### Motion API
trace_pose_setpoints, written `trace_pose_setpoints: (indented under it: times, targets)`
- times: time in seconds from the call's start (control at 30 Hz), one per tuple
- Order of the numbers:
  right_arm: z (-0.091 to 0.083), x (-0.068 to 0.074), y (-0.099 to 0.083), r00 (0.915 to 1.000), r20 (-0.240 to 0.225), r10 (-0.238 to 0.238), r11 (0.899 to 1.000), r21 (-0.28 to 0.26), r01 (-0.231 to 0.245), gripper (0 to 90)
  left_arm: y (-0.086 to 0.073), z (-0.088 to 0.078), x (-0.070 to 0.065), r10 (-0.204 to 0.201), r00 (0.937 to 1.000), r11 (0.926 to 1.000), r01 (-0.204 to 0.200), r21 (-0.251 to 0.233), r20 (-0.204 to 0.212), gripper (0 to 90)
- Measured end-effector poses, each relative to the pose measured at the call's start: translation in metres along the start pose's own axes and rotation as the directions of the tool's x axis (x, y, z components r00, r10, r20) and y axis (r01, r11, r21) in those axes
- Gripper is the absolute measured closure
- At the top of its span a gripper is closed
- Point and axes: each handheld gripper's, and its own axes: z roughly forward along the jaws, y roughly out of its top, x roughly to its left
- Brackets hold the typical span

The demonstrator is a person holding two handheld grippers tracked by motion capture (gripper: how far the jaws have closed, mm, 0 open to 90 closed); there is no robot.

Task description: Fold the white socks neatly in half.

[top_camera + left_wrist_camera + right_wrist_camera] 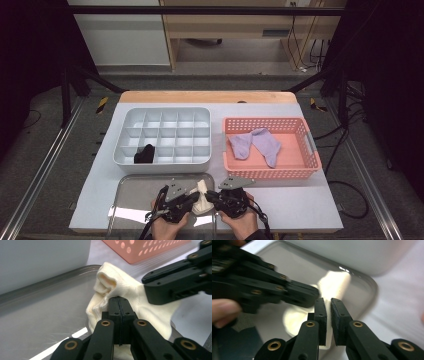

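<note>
— Cream sock (pixel 202 199): where?
— On the near right corner of the metal tray (pixel 131 192), bunched up, right edge hanging over the tray's rim onto the grey table (pixel 300 200). Between the two grippers, at the near edge of the table.

— Left gripper (pixel 119 305): state?
— Clenched. Jaws pressed flat together in the left gripper view, tips buried in a fold of the sock, cloth puckered around them. Gripping the sock's cloth.

— Right gripper (pixel 328 305): state?
— Nearly closed, a thin slit left between the jaws. Tips right at the sock, pale cloth behind and below them. Whether cloth is pinched in the slit: cannot tell, too blurred.

— Rest of the table?
— White divided box (pixel 165 136) on the far side of the tray, a black sock (pixel 145 154) in its near left compartment. Pink basket (pixel 270 147) to the right of the box, two lilac socks (pixel 255 144) lying inside, touching each other.
</note>
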Motion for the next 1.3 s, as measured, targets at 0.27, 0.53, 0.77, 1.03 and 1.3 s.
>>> trace_pose_setpoints:
  times: [0.27, 0.53, 0.77, 1.03, 1.3]
  targets:
    - [-0.001, 0.005, 0.001, 0.9998, 0.003, -0.018, 1.000, 0.000, 0.018, 84.2, 0.001, -0.006, 0.006, -0.038, 0.9979, 0.9989, 0.039, -0.024, 0.054, 89.0]
    - [0.000, 0.005, -0.002, 0.9992, 0.037, -0.015, 1.000, 0.011, 0.014, 84.2, -0.007, -0.037, 0.019, -0.034, 0.9984, 0.9988, 0.035, -0.034, 0.045, 88.2]
    - [0.002, 0.007, -0.001, 0.9984, 0.048, -0.029, 1.000, 0.013, 0.028, 84.0, -0.011, -0.041, 0.015, -0.021, 0.9955, 0.9981, 0.026, -0.055, 0.092, 89.0]
    - [-0.002, 0.011, 0.003, 0.9985, 0.018, -0.052, 0.999, -0.012, 0.052, 84.1, -0.011, -0.022, 0.008, 0.003, 0.9977, 0.9999, -0.004, 0.010, 0.068, 89.2]
    - [0.006, 0.026, 0.008, 0.9872, -0.062, -0.147, 0.988, 0.030, 0.149, 83.8, -0.012, -0.020, 0.011, -0.013, 0.9974, 0.9998, 0.012, 0.019, 0.071, 89.3]
